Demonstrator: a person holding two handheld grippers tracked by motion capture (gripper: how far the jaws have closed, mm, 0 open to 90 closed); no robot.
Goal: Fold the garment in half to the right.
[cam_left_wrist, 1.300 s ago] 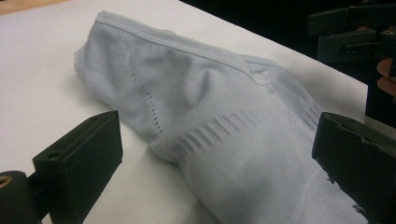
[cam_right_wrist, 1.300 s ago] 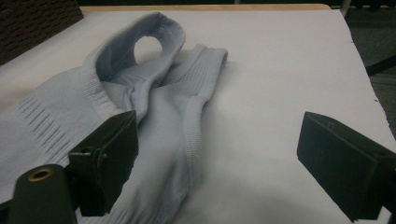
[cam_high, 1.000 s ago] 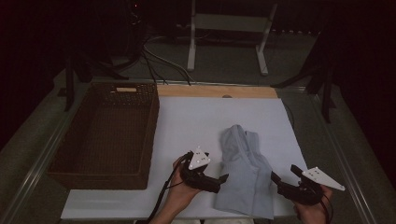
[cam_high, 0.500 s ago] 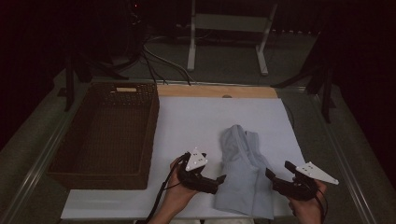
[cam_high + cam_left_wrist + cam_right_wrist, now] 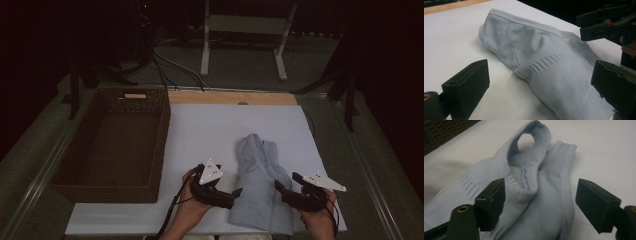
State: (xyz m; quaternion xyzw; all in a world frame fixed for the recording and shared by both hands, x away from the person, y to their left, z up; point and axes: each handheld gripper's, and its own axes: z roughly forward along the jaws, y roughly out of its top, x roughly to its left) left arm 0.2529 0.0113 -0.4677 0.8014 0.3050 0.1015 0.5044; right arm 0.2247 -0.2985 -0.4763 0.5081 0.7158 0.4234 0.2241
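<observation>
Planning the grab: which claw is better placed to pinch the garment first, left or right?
Right, probably. The right claw is open, its jaws straddling the garment's ribbed edge. The left claw is open too, garment lying between its jaws.

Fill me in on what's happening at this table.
A person holds a gripper in each hand on either side of a pale blue knit garment lying crumpled on the white table. The left gripper and the right gripper both point at it with jaws open, neither gripping it yet. A brown wicker basket sits to the left.
</observation>
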